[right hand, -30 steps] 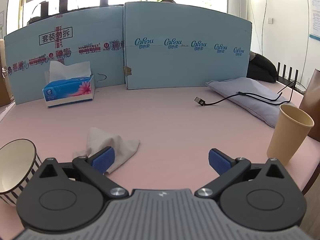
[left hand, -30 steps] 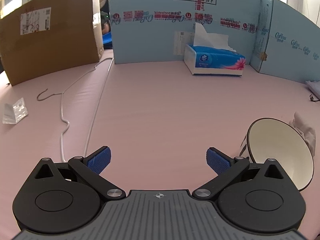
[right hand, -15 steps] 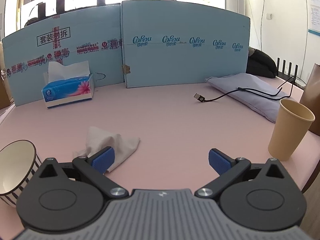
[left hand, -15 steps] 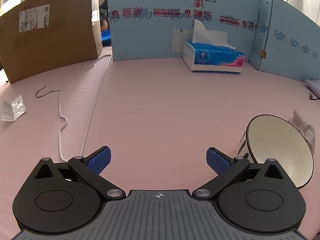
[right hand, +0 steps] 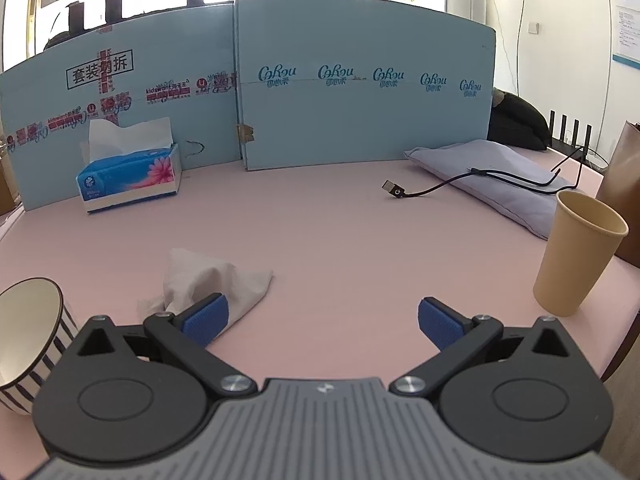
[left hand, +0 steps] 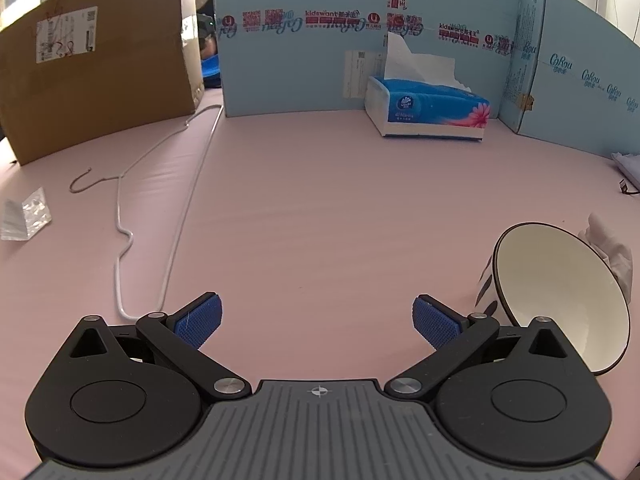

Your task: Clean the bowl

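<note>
Holding both grippers, left (left hand: 316, 314) and right (right hand: 322, 318), spread wide, empty; striped bowl (right hand: 28, 336) left of crumpled tissue (right hand: 212, 280).

Left gripper (left hand: 316, 318), right gripper (right hand: 323, 319): fingers apart

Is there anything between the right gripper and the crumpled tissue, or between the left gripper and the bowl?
Nothing visible. The crumpled tissue lies just beyond the right gripper, left of centre, only bare tabletop between. The bowl sits right of the left gripper, likewise unobstructed.
</note>
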